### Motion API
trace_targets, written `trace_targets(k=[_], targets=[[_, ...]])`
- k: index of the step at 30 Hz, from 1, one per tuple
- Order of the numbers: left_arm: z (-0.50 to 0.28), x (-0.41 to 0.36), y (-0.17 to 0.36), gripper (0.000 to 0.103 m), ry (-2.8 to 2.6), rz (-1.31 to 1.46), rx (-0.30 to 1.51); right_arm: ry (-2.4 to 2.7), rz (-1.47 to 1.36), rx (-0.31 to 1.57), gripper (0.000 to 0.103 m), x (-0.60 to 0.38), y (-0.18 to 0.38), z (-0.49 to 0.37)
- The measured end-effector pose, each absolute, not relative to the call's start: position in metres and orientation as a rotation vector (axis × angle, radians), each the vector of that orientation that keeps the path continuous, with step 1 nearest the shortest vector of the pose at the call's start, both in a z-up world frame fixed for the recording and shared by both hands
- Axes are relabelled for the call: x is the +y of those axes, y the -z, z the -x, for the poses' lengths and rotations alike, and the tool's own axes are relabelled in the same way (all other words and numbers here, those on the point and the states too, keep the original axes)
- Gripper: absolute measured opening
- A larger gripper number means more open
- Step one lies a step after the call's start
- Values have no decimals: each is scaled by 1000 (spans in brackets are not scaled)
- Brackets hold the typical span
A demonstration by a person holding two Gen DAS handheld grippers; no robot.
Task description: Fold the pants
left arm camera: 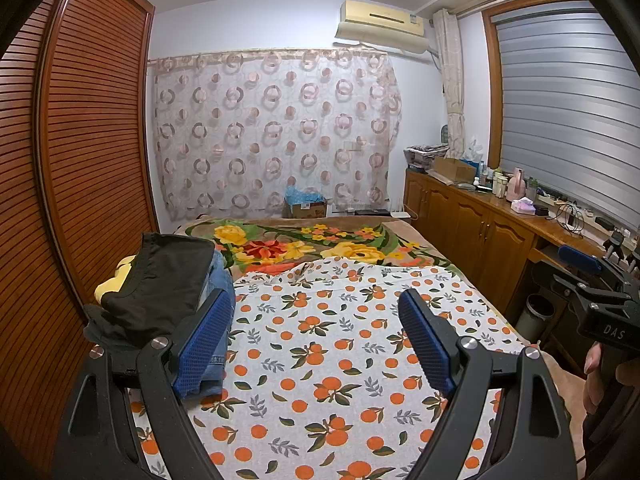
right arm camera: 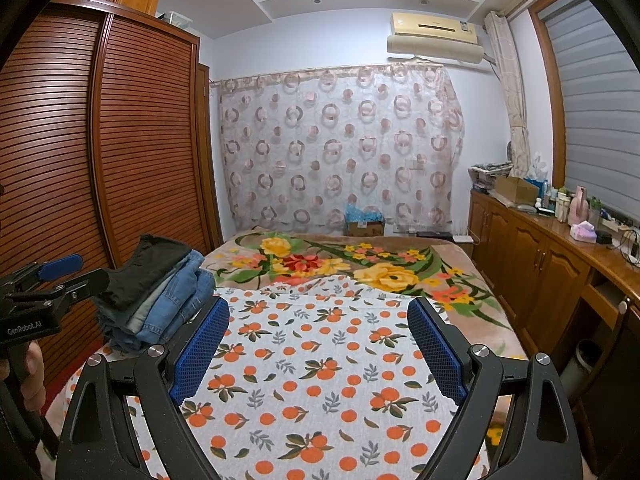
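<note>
A stack of folded pants lies at the left side of the bed: black pants (left arm camera: 160,280) on top, blue jeans (left arm camera: 218,320) under them. The stack also shows in the right wrist view, black pants (right arm camera: 148,268) over jeans (right arm camera: 176,308). My left gripper (left arm camera: 316,336) is open and empty, above the orange-print sheet (left arm camera: 320,360), its left finger beside the stack. My right gripper (right arm camera: 320,344) is open and empty above the same sheet (right arm camera: 312,360). Each gripper shows at the edge of the other's view: the right one (left arm camera: 600,292), the left one (right arm camera: 48,284).
A floral blanket (left arm camera: 320,246) covers the far half of the bed. A slatted wooden wardrobe (left arm camera: 80,160) stands close on the left. A wooden cabinet (left arm camera: 480,232) with clutter on top runs along the right, with a bin (left arm camera: 536,312) below. A cardboard box (left arm camera: 306,206) sits beyond the bed.
</note>
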State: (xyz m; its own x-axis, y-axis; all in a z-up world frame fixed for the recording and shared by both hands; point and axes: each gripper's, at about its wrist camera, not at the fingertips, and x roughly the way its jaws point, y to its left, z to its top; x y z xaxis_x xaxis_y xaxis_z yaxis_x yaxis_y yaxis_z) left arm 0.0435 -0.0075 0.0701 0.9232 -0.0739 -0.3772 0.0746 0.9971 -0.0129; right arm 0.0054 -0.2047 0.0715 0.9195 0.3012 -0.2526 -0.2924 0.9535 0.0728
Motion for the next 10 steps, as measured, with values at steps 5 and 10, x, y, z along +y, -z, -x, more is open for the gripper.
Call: trace_targets(k=[5,10], targets=[[-43,-7,-70,86,76,-1,388,-305,-34,263,92,-206,-72,-5],[-44,-7,-70,86,76,-1,388,-305,-34,263,92,-206,-72,-5]])
